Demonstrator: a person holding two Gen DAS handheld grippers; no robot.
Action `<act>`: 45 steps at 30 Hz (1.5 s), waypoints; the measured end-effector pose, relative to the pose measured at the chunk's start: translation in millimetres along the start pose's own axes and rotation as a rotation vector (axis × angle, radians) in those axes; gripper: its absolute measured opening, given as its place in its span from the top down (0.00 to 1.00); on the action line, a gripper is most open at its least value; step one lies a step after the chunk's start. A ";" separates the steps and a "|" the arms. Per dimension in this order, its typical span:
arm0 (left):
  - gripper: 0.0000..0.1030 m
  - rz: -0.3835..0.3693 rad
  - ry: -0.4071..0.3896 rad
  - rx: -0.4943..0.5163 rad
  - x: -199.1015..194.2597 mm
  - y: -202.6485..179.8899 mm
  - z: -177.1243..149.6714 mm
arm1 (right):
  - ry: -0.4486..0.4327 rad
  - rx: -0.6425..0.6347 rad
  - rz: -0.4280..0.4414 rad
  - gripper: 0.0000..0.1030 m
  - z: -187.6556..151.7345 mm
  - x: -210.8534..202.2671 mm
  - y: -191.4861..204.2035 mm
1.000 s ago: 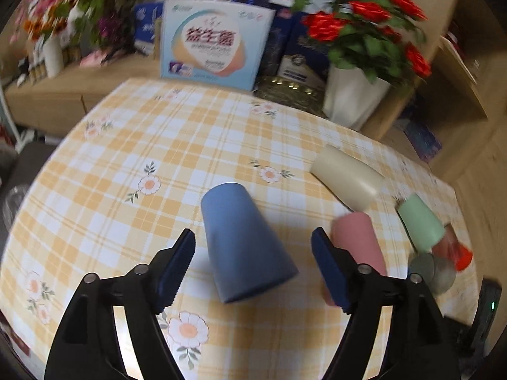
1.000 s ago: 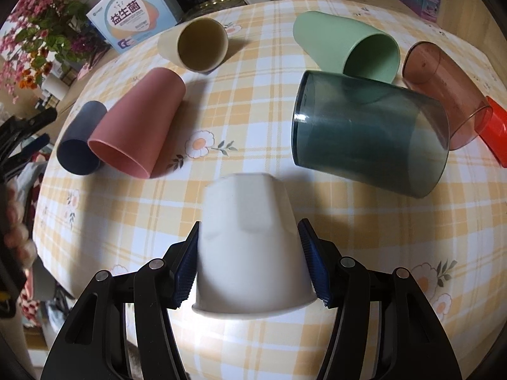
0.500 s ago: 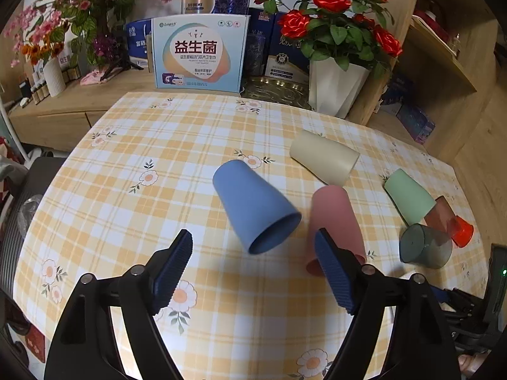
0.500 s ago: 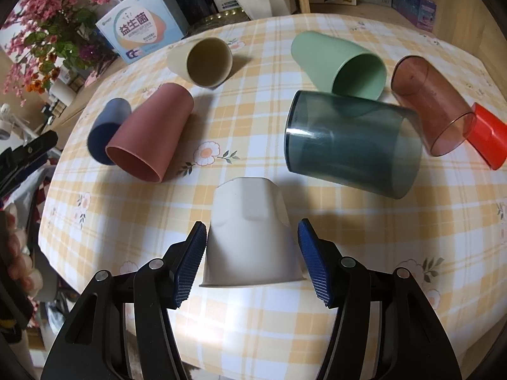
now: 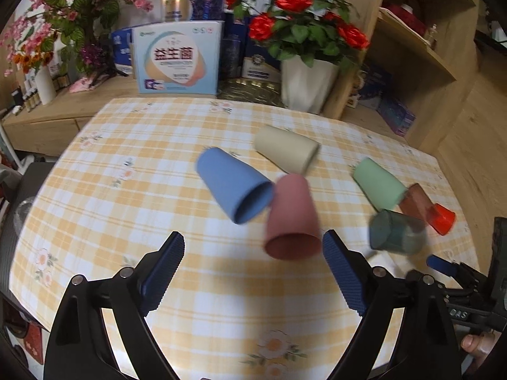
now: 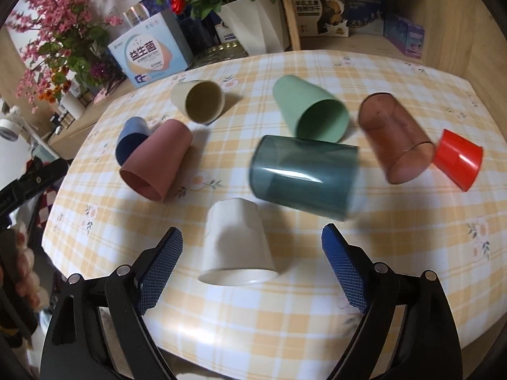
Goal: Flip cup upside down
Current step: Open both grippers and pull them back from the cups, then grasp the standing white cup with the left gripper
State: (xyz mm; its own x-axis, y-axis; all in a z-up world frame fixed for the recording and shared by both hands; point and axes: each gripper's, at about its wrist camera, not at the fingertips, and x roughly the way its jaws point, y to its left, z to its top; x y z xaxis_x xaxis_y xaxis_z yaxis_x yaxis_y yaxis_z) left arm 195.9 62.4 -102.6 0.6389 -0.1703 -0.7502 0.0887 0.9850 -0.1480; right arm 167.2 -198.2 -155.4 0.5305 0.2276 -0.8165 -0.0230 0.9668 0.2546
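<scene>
A white cup point(image 6: 236, 245) stands upside down on the checked tablecloth point(image 6: 285, 304), just ahead of my open right gripper point(image 6: 252, 269), whose fingers are apart from it. Beyond it lie several cups on their sides: pink point(image 6: 157, 160), blue point(image 6: 131, 136), cream point(image 6: 199, 101), green point(image 6: 310, 112), dark teal point(image 6: 304, 175), brown see-through point(image 6: 394, 137) and red point(image 6: 458, 158). My left gripper point(image 5: 253, 272) is open and empty above the tablecloth point(image 5: 221, 310), short of the pink cup point(image 5: 291, 218) and the blue cup point(image 5: 234, 186). The white cup is hidden in the left wrist view.
A white vase of red roses point(image 5: 309, 85), a pale blue box point(image 5: 177, 58) and pink flowers point(image 5: 63, 9) stand on the wooden sideboard behind the table. The right gripper's body point(image 5: 459, 288) and a hand show at the left view's lower right.
Both grippers have pulled back and up from the table. The right gripper let go of the white cup, which now stands upside down; the left one drew away from the blue cup.
</scene>
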 end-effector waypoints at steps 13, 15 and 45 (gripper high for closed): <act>0.24 -0.226 0.269 0.001 65.8 -97.8 -18.9 | -0.025 0.075 -0.060 0.16 -11.6 -15.4 -65.5; 0.24 -0.239 0.322 -0.046 84.0 -102.1 -19.1 | -0.038 0.079 -0.063 0.16 -11.9 -18.8 -73.3; 0.50 -0.304 0.495 -0.122 138.3 -124.3 -28.6 | -0.055 0.215 -0.058 0.16 -16.7 -23.0 -116.7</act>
State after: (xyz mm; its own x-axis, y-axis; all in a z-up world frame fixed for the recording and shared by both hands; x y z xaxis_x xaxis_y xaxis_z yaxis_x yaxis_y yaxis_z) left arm 251.4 -84.4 -206.4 0.1635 -0.4662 -0.8695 0.1045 0.8845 -0.4546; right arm 143.6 -314.3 -175.1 0.5714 0.1599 -0.8049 0.1872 0.9296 0.3176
